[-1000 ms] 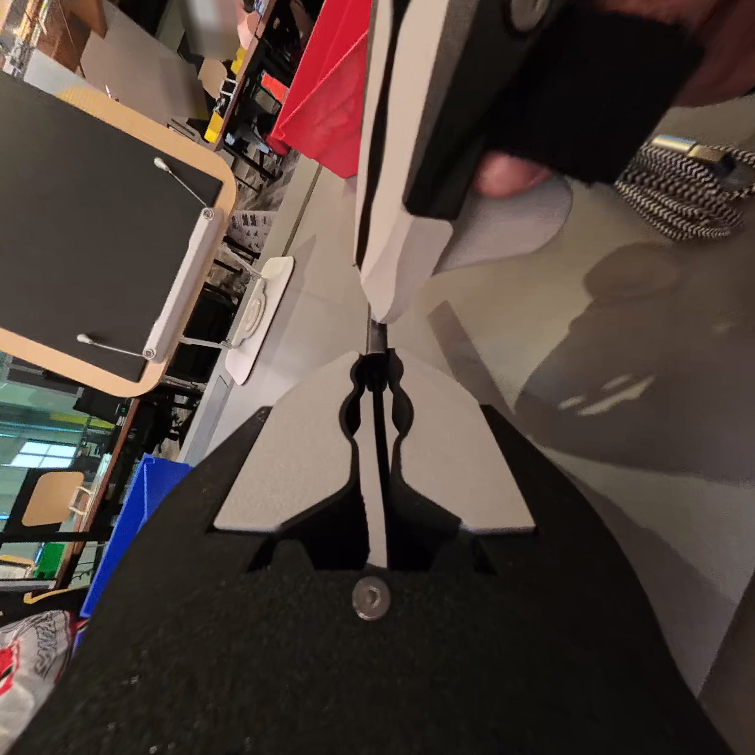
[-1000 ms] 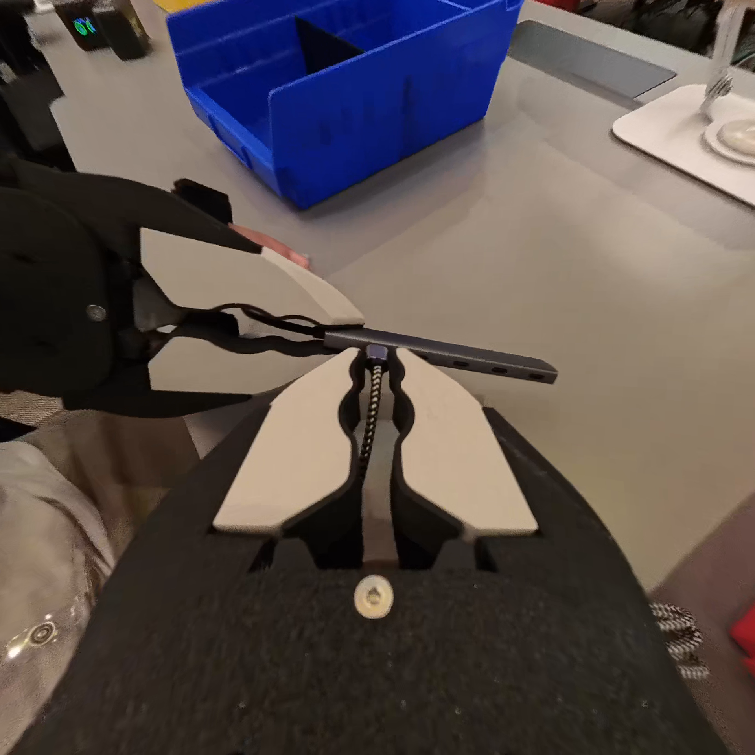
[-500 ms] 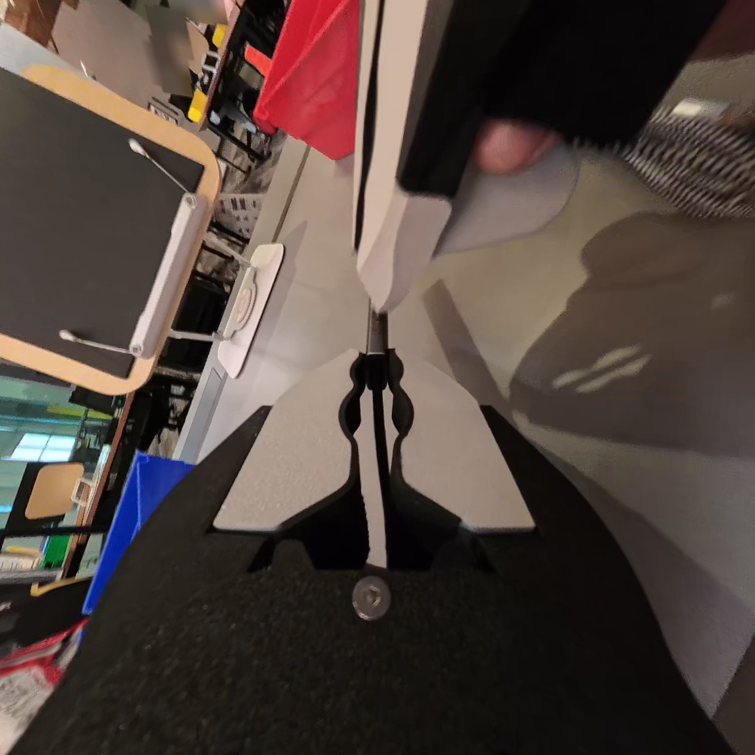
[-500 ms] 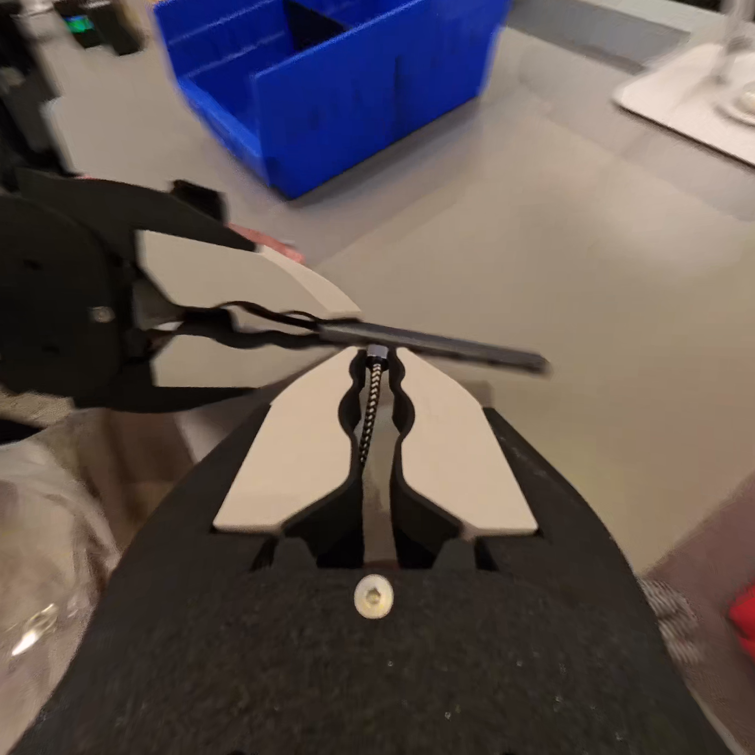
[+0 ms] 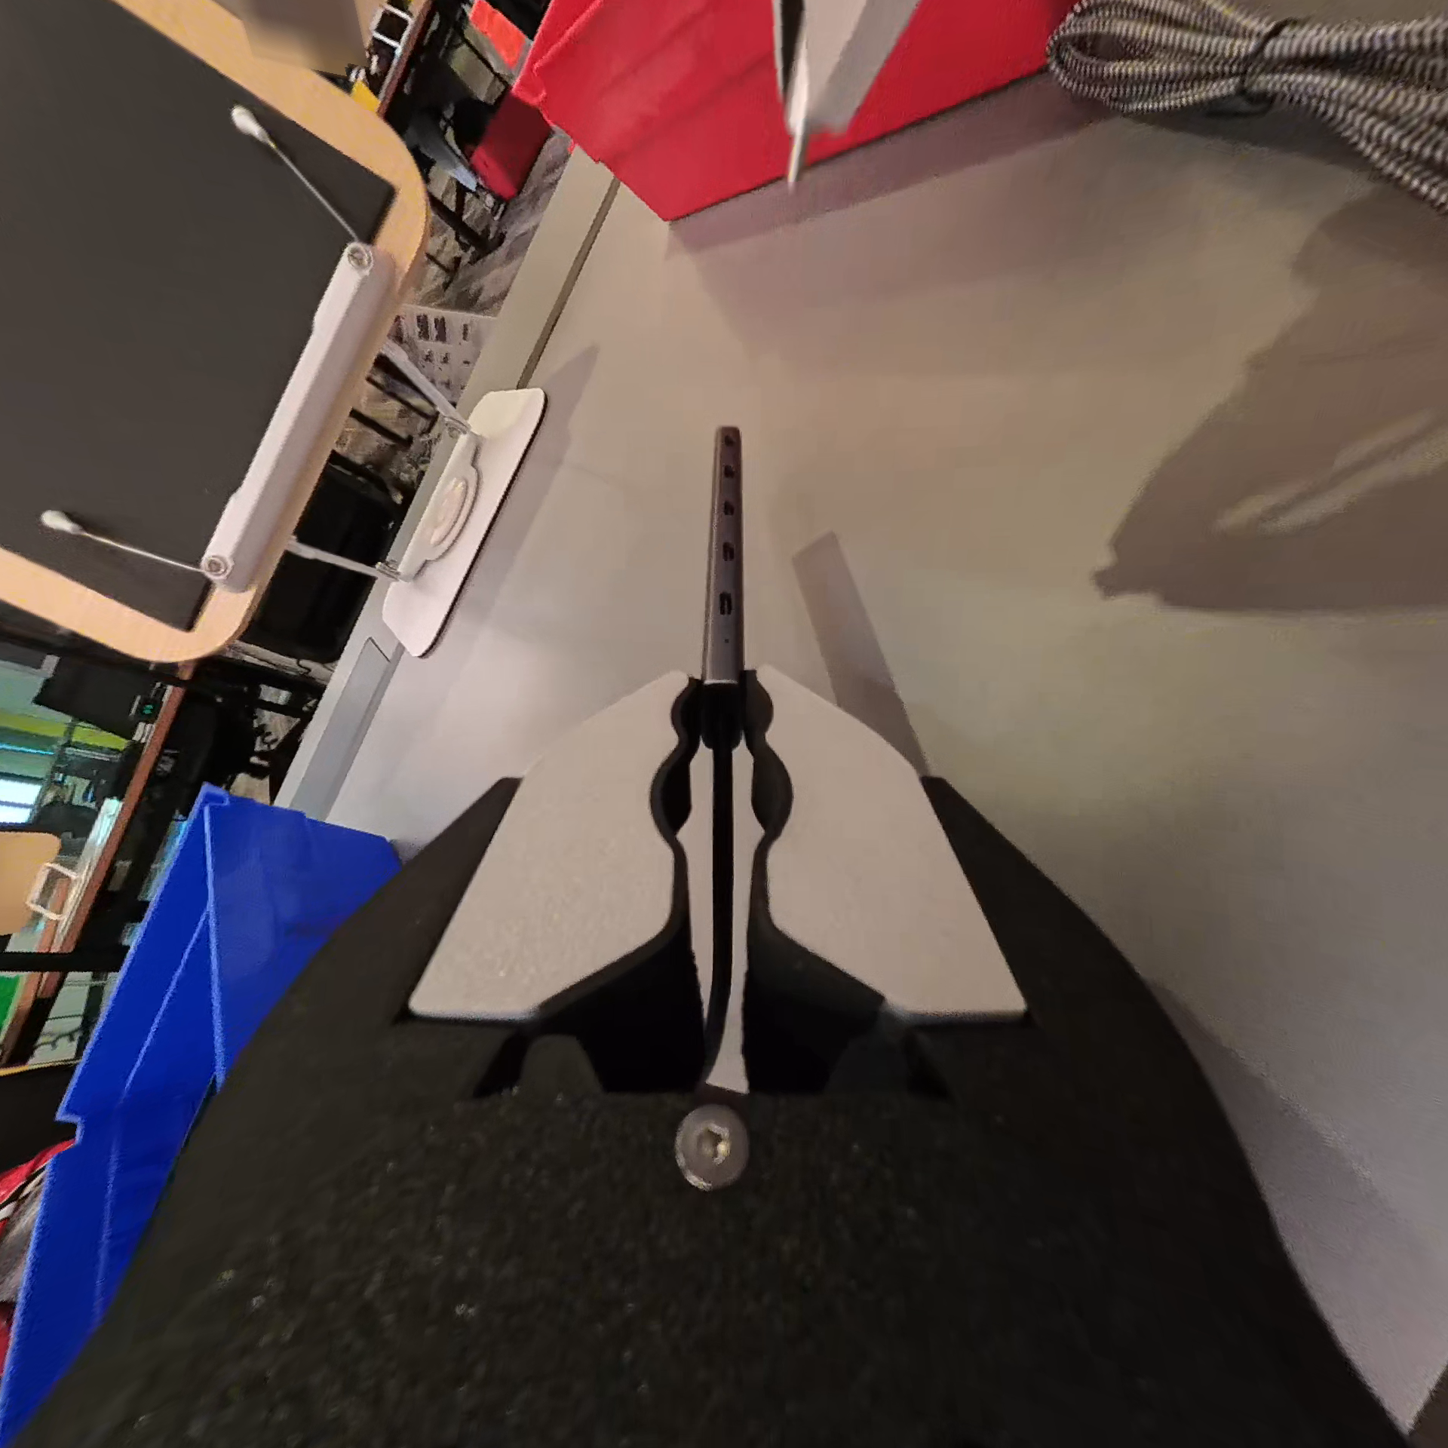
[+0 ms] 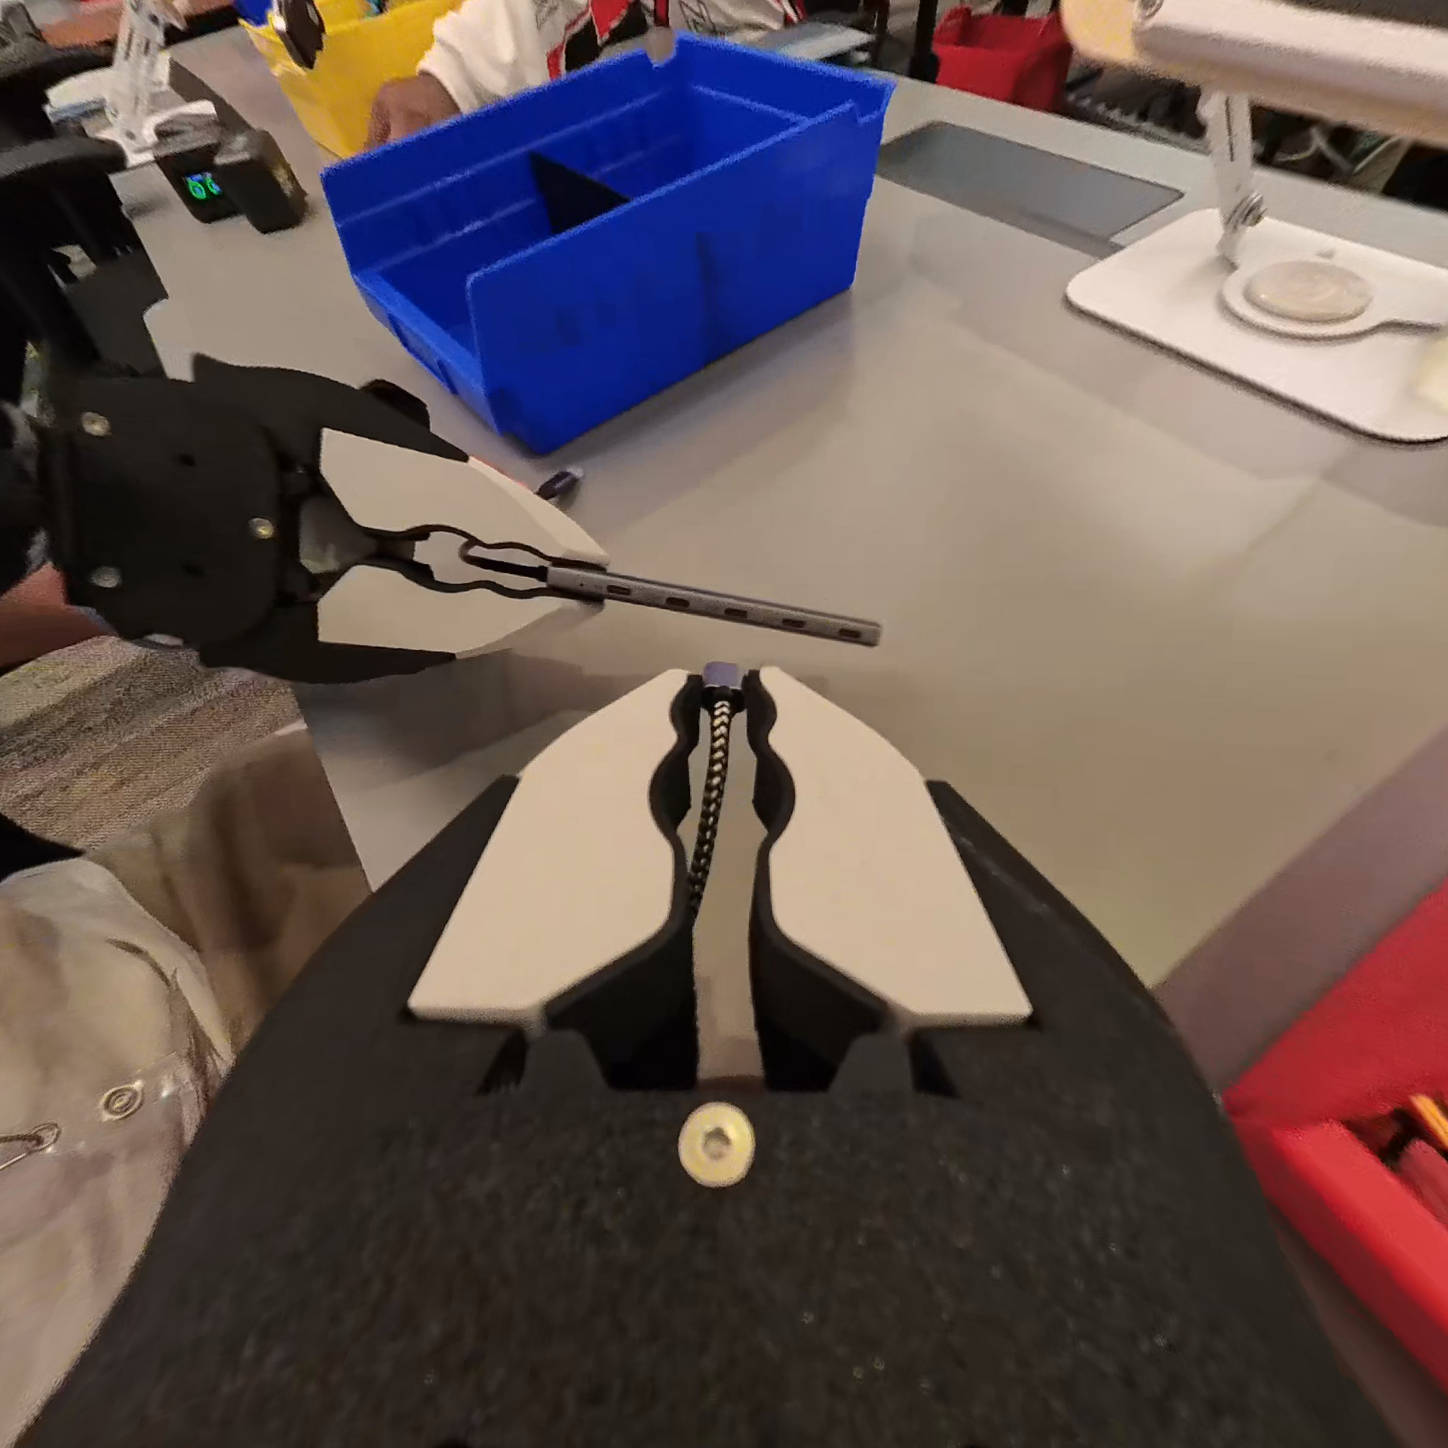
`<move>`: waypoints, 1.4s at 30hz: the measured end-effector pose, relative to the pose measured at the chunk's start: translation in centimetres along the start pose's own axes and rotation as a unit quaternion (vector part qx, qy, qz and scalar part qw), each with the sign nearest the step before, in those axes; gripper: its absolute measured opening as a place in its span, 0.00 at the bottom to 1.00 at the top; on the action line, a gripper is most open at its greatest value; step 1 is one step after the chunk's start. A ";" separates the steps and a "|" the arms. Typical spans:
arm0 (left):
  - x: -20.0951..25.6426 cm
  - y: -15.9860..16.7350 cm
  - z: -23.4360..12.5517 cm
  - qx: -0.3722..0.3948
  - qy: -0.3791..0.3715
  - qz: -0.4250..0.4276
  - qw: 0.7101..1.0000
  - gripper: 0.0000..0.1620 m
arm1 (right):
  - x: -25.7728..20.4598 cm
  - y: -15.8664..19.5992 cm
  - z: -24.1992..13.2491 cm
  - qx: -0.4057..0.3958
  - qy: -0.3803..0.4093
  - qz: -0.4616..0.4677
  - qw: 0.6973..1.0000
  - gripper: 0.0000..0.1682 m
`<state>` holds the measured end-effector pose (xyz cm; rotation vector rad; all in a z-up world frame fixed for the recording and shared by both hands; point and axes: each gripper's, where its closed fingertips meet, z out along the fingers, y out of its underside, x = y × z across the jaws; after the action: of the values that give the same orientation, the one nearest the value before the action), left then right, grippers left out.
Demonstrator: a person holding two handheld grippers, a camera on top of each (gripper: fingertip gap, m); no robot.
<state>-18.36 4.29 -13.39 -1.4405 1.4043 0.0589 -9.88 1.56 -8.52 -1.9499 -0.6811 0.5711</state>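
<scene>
The right gripper (image 6: 722, 675) is clenched on the metal plug of a braided cable (image 6: 711, 772), which runs back between its fingers and out of sight under the black body; the plug's tip is hidden. Just beyond the plug, not touching it, hangs the slim grey hub (image 6: 709, 607), held at one end by the clamped left gripper (image 6: 591, 584) above the grey table (image 6: 1058, 595). The hub's thin black lead (image 5: 722, 877) loops back inside those fingers. Past the hub stands a blue bin (image 6: 603, 243) with dividers; its contents cannot be seen. Right of the hub sits a white stand base (image 6: 1285, 329), cut off by the frame. A small black device (image 6: 227, 184) behind the bin shows green digits, blurred.
</scene>
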 end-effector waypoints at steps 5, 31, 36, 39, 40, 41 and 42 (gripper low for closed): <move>-0.7 0.5 -0.8 -0.005 -0.008 -0.014 1.000 0.06 | 1.8 -0.8 -4.6 0.079 0.028 0.033 0.996 0.06; 1.3 0.2 -1.1 0.004 0.030 0.007 1.000 0.06 | 3.5 10.1 -3.1 -0.278 0.027 -0.422 0.862 0.21; -0.1 0.9 -1.7 -0.009 0.001 0.003 1.000 0.06 | 5.1 6.2 -3.2 -0.332 0.067 -0.413 0.845 0.22; -0.6 1.6 -2.2 -0.014 -0.008 -0.012 1.000 0.06 | 5.7 2.9 -3.2 -0.299 0.164 -0.317 0.885 0.30; -0.7 1.9 -2.4 -0.017 -0.009 -0.015 1.000 0.06 | 5.4 1.9 -3.2 -0.266 0.196 -0.278 0.902 0.30; -0.7 2.2 -2.5 -0.020 -0.010 -0.018 1.000 0.06 | 4.0 1.6 -2.9 -0.234 0.190 -0.239 0.923 0.30; -0.7 2.4 -2.6 -0.022 -0.010 -0.021 1.000 0.06 | 2.1 1.8 -2.4 -0.205 0.165 -0.203 0.943 0.31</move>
<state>-21.93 3.70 -13.29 -1.5004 1.3648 0.0770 -6.42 0.71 -9.26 -2.1268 -1.0058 -0.1682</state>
